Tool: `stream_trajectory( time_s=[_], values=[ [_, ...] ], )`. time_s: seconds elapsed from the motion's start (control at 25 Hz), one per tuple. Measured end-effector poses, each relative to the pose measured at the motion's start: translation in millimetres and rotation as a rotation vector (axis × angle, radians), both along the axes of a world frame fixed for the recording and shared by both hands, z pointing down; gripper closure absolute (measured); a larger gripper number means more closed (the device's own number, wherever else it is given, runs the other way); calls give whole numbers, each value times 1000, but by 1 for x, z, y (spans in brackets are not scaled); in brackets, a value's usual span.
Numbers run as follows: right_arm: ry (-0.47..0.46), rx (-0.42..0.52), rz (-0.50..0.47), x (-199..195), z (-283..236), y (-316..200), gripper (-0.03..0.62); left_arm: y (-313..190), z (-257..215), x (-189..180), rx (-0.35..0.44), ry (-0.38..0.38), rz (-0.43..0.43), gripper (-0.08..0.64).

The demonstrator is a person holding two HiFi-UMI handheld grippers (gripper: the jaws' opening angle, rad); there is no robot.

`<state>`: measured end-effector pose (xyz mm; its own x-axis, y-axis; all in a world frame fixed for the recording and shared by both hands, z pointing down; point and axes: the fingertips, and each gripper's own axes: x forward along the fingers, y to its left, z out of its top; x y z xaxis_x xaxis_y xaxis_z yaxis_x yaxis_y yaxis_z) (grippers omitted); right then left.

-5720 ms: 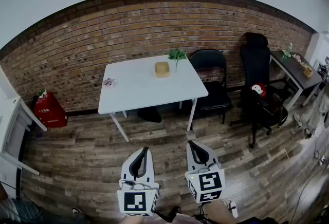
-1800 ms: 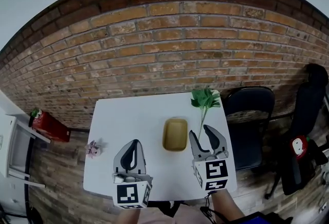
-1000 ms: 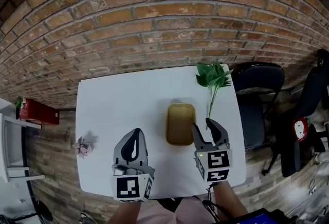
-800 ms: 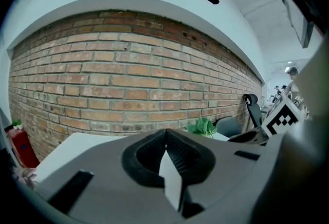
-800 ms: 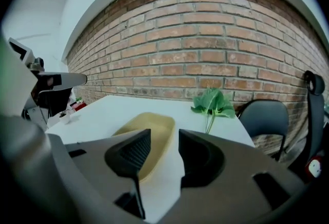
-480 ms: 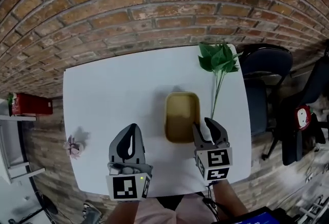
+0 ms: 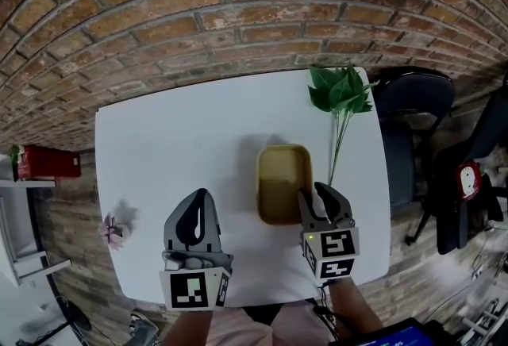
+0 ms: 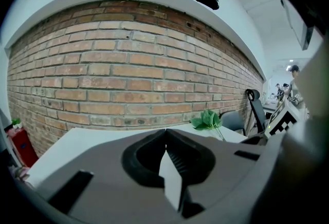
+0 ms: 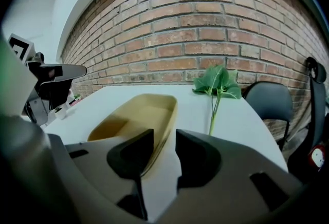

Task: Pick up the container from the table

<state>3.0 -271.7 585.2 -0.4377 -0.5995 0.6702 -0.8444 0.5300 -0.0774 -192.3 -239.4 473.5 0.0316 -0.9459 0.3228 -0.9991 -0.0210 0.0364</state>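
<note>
The tan oblong container (image 7: 283,182) is seen at the centre of the white table (image 7: 159,146), just left of a green leafy sprig (image 7: 340,90). Its near right corner is straddled by the right gripper (image 7: 313,195). That gripper's jaws have just been closing but stand apart, with the rim between them and not seen to be pressed. The left gripper (image 7: 200,197), at lower left, is held with its jaws together and empty, well apart from the container.
</note>
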Motion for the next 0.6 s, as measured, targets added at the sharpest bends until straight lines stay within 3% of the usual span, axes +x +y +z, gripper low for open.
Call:
stream_trajectory(
  time_s=[0.6],
  values=[
    [9,-6,29,4,2,-3,509,-4,2,-1,-10,-2,10,551]
  ],
)
